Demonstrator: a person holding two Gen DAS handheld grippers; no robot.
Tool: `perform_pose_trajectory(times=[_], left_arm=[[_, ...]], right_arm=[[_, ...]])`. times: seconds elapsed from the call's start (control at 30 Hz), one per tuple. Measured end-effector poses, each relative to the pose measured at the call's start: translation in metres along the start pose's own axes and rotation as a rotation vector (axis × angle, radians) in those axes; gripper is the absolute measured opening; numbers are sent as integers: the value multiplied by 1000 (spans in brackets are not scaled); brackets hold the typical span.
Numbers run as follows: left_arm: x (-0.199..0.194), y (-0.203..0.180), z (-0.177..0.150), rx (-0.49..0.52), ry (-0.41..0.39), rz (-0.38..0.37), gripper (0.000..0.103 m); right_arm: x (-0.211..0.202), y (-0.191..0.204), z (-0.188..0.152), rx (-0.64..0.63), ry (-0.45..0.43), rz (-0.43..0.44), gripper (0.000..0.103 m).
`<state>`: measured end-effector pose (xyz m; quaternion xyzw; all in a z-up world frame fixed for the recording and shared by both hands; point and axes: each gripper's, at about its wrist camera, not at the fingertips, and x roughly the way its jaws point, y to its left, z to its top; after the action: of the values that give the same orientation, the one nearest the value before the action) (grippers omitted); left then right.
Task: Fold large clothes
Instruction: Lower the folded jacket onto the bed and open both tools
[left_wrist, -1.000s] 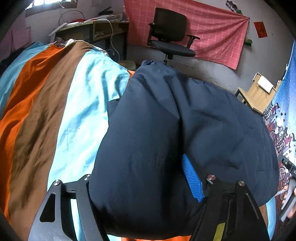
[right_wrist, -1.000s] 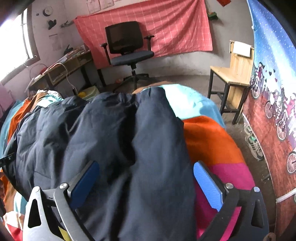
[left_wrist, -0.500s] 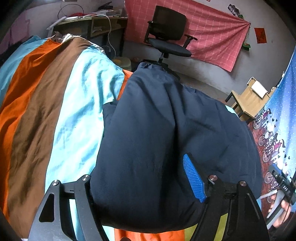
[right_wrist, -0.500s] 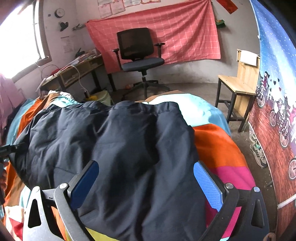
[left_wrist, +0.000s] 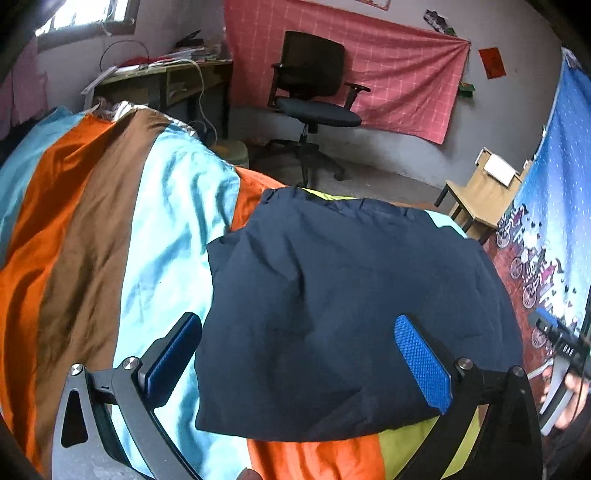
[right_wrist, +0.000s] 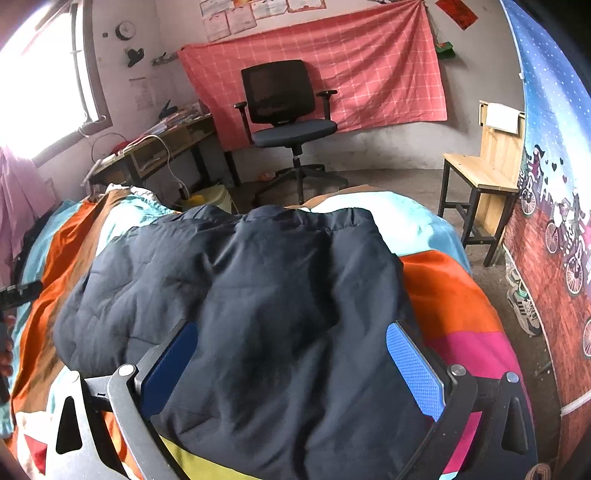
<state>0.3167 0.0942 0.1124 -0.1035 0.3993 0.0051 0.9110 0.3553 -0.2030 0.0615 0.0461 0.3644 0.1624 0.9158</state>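
A dark navy padded jacket (left_wrist: 351, 295) lies folded on a bed with a striped bedspread (left_wrist: 110, 240). My left gripper (left_wrist: 297, 325) hovers over the jacket's near left edge. Its jaws are opening wide, and both blue pads stand clear of the cloth with the jacket beneath them. In the right wrist view the same jacket (right_wrist: 258, 277) spreads across the bedspread (right_wrist: 450, 295). My right gripper (right_wrist: 291, 328) is open above the jacket's near right part, with nothing pinched. The right gripper's body and a hand (left_wrist: 557, 354) show at the edge of the left wrist view.
Beyond the bed stand a black office chair (right_wrist: 288, 110), a cluttered desk (right_wrist: 155, 147) by the window and a wooden chair (right_wrist: 484, 173). A sneaker (right_wrist: 521, 306) lies on the floor to the right. A pink cloth (left_wrist: 351, 74) hangs on the far wall.
The left jaws have spread wide and let go of the bunched jacket, so both pads now show. Both grippers have drawn up and back. The jacket has settled flatter on the bed.
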Motion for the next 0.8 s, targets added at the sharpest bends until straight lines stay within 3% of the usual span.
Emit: perform_pose_trajectory(times=[0.4,0.8], left_arm=[[-33,-40,-21,91,-151,57,102],[-72,-72,-41,132,-254,41,102]], right_arm=[[-37,27,-1,-18,-85,17,103],[-90,61,-10,-86,-176,32,103]])
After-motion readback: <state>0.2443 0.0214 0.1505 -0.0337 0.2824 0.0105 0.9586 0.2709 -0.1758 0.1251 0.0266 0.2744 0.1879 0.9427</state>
